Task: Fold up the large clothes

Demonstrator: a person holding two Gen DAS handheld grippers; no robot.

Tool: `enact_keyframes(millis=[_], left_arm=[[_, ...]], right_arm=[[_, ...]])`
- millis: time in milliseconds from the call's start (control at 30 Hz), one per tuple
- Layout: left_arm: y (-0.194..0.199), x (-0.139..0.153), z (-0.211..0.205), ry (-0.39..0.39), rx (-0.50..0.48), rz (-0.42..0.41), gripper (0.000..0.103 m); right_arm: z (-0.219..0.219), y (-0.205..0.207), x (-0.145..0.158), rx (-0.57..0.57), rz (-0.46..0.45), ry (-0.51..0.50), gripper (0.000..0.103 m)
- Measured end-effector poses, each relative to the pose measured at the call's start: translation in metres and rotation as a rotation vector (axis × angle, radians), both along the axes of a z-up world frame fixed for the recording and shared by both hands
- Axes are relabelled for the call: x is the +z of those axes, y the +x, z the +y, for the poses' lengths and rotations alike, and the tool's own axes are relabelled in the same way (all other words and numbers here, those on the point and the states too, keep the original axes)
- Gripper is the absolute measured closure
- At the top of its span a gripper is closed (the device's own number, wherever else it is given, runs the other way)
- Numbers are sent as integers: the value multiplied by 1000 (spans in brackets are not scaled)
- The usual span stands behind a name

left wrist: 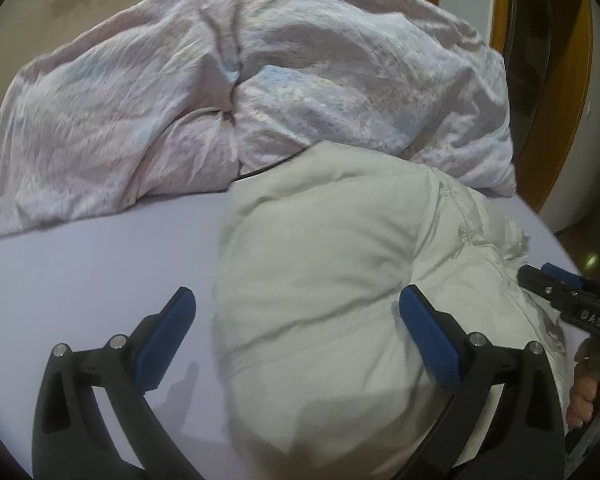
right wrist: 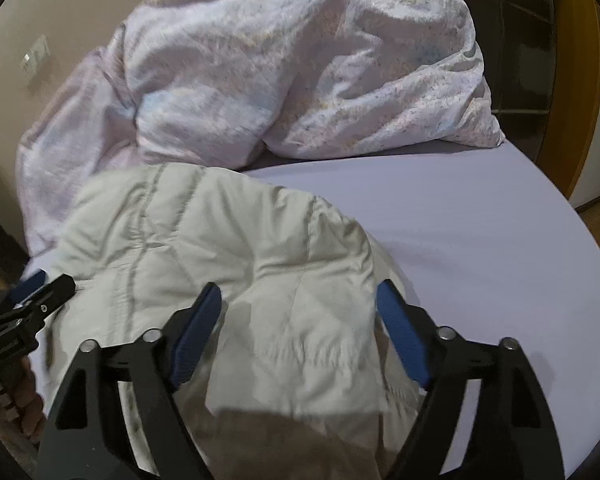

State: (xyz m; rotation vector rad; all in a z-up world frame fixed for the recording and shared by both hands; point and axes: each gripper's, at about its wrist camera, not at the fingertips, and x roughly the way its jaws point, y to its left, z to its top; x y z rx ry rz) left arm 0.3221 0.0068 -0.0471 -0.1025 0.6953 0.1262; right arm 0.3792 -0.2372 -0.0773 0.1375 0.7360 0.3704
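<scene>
A large pale beige padded garment (left wrist: 332,280) lies bunched on a lilac bed sheet (left wrist: 100,264). My left gripper (left wrist: 296,308) is open just above its left part, with the left finger over bare sheet. The right gripper (left wrist: 548,280) shows at the right edge of this view. In the right wrist view the same garment (right wrist: 228,248) fills the lower middle. My right gripper (right wrist: 300,300) is open over its near right part, holding nothing. The left gripper (right wrist: 44,284) shows at the left edge there.
A crumpled pinkish patterned duvet (left wrist: 220,92) is heaped at the back of the bed, also in the right wrist view (right wrist: 284,68). Bare sheet (right wrist: 480,232) lies right of the garment. A wooden frame (left wrist: 560,80) and floor lie beyond the bed's right edge.
</scene>
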Motion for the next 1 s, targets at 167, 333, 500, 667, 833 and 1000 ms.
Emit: enact_keyframes(millis=[167,333,500,667,833,1000], left_arm=[[-20,5,28,-88,-18,31,2],[-27,-2,46,-190,-46,84,2],[-24,-11,51,-269,-73,123,2],[-21,-18,53,-323,-92,142,2],[-19,-22,54,-342,-107,149,2],[-16,-28,56,-389,-119,160,2]], right_arm=[[-34,-5,3,10,80,115,6],[-67,-3,-10,2,190,221,5],[-74,5,-33,62,345,325,4],[-69,8,-46,124,418,395,1],[-62,13,-57,179,478,420,1],[-49,19,-66,239,523,436,1]])
